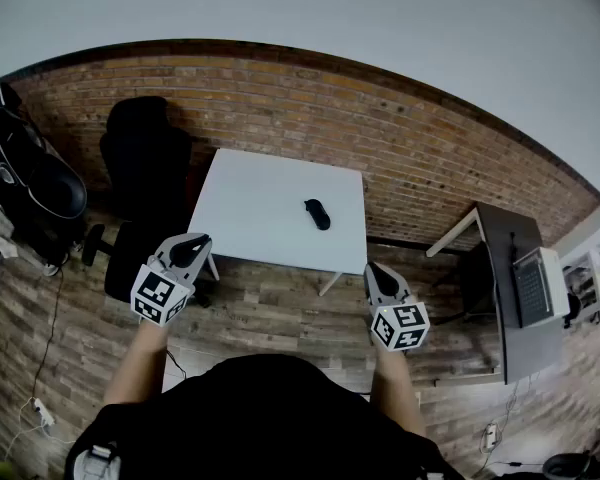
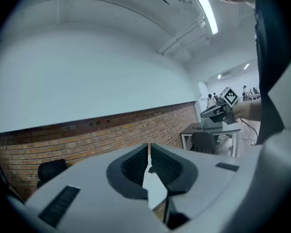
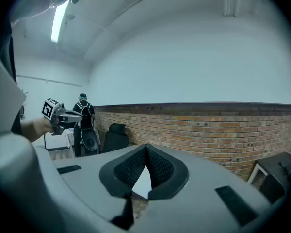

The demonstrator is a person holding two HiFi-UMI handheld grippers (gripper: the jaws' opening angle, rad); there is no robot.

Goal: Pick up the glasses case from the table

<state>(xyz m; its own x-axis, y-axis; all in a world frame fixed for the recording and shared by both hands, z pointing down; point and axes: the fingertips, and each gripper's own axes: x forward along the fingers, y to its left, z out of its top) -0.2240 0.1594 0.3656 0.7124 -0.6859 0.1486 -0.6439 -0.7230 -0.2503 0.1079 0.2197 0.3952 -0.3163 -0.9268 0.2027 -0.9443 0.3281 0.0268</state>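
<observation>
Glasses case: one dark glasses case (image 1: 317, 213) was seen lying on the table, toward its right edge and about midway between the far and near edges.
Table: one white table (image 1: 250, 208) was set with its far edge against the brick wall (image 1: 430, 158).
Grippers: two were counted, both held short of the table's near edge and well apart from the case.
Left gripper (image 1: 195, 240): its jaws were pressed together and empty.
Right gripper (image 1: 375, 268): its jaws were likewise pressed together and empty.
Chair: one black office chair (image 1: 145, 158) was placed at the table's left edge.
</observation>
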